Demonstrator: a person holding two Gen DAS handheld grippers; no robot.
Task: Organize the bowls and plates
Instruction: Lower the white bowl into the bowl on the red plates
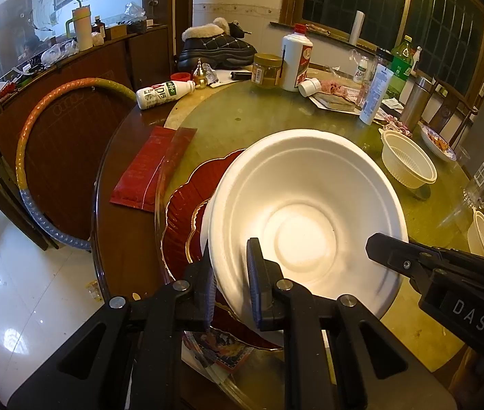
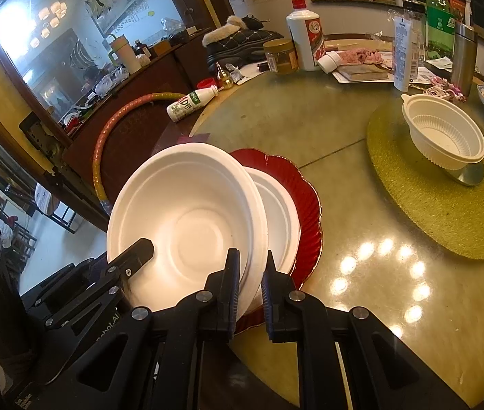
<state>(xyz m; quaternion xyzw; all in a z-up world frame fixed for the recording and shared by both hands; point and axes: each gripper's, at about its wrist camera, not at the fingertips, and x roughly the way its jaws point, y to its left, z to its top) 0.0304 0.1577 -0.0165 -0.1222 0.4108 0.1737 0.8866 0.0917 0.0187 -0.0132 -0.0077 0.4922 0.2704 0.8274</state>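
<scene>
Left gripper (image 1: 230, 282) clamped on near rim of tilted white foam bowl (image 1: 307, 218), right gripper (image 2: 250, 287) clamped on its opposite rim. Held over second white bowl (image 2: 278, 218) nested on red scalloped plate (image 2: 305, 198); ribbed plastic bowl (image 2: 445, 133) well apart on gold mat (image 2: 423, 205).

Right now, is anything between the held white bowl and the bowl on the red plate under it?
Nothing visible. Both grippers, left and right, clamp the white bowl's rim. It hangs tilted right over the second bowl on the red plate.
</scene>
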